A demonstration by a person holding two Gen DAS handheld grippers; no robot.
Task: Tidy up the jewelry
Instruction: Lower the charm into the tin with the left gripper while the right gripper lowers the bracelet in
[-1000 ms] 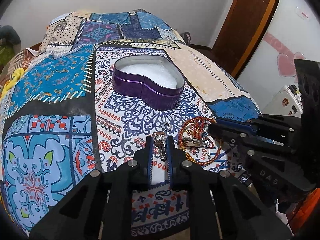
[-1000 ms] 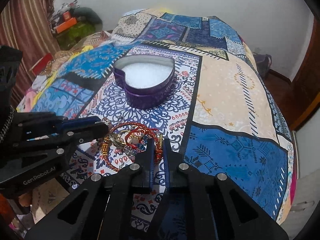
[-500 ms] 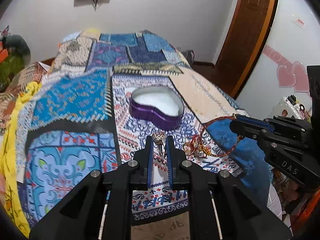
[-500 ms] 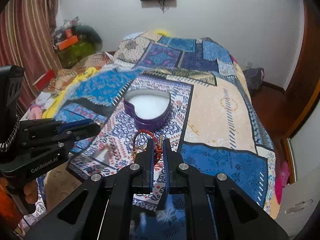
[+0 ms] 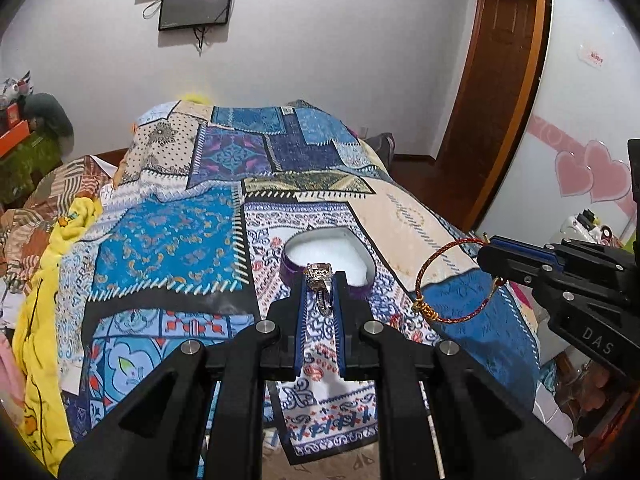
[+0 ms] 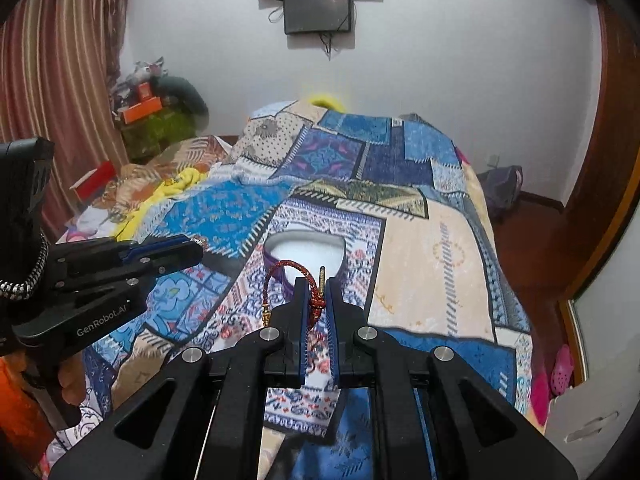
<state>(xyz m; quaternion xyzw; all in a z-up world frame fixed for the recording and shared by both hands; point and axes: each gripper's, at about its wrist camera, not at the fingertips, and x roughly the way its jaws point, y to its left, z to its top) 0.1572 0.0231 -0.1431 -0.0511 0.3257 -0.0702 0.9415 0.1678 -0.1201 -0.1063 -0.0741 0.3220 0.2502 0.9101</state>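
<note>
Two labels readable: "GenRobot.AI" on left gripper [image 5: 319, 284], clamped on a ring [image 5: 319, 276]; "DAS" on right gripper [image 6: 316, 286], clamped on a red bracelet [image 6: 294, 270]; heart box [image 5: 362, 276] beyond.

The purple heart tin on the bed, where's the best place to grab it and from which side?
Probably the purple heart tin's upright side wall near the rim, from above: it sits open, so one finger could go inside and one outside. Both grippers are occupied, though: left gripper holds a ring, right gripper a red bracelet.

Left tongs [image 5: 319, 280] pinch ring [image 5: 319, 276]; right tongs [image 5: 482, 249] pinch bracelet [image 5: 440, 280].
</note>
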